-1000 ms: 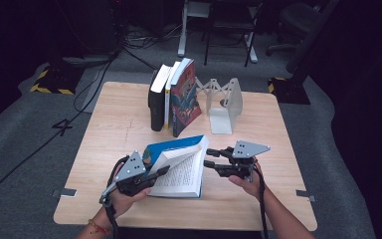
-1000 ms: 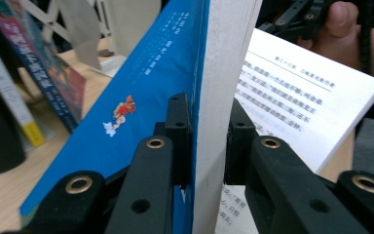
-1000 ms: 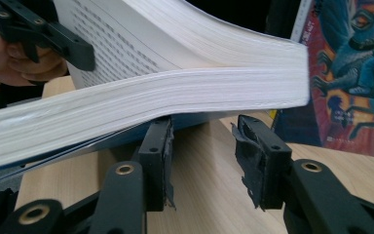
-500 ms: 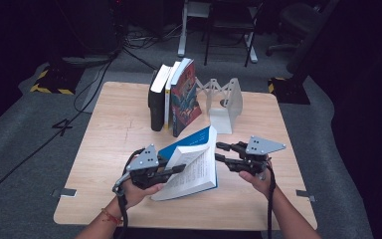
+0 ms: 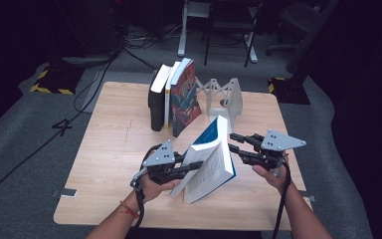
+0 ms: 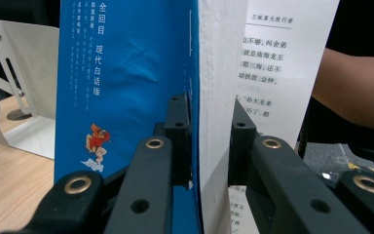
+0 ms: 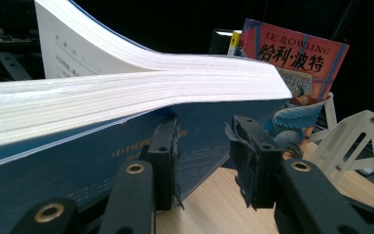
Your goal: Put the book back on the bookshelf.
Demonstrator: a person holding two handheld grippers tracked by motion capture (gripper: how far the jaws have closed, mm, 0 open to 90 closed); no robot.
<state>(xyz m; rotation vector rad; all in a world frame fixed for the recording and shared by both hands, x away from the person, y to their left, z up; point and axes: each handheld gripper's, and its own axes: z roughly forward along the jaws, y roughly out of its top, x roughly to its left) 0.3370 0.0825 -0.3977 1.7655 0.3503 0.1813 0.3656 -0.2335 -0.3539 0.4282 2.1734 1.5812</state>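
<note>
The left claw [image 5: 193,167] is clamped on a thick part of the blue book [image 5: 210,159]: in the left gripper view one jaw lies flat on the blue cover [image 6: 126,73] and the other on a printed page [image 6: 282,68], with the page block squeezed between them. A second ago that book lay nearly flat and open on the table [image 5: 114,149]; now it stands tilted up on its lower edge near the front of the table, fore-edge toward the person, between the two hands. So the lift has gone from prying it off the wood to bringing it upright.

The right claw [image 5: 233,142] sits at the book's far side, by the blue back cover. Its jaws have just been closing, yet in the right gripper view they stand apart with wood showing through the gap and the cover [image 7: 78,165] passing just above and behind them; nothing is pinched there. I judge it is steadying or about to take hold, so the book's weight hangs on the left grip alone.

Farther back, three books [image 5: 171,97] stand together, and the white bookend [image 5: 226,97] stands just beside them. The raised book probably belongs in that row.
</note>
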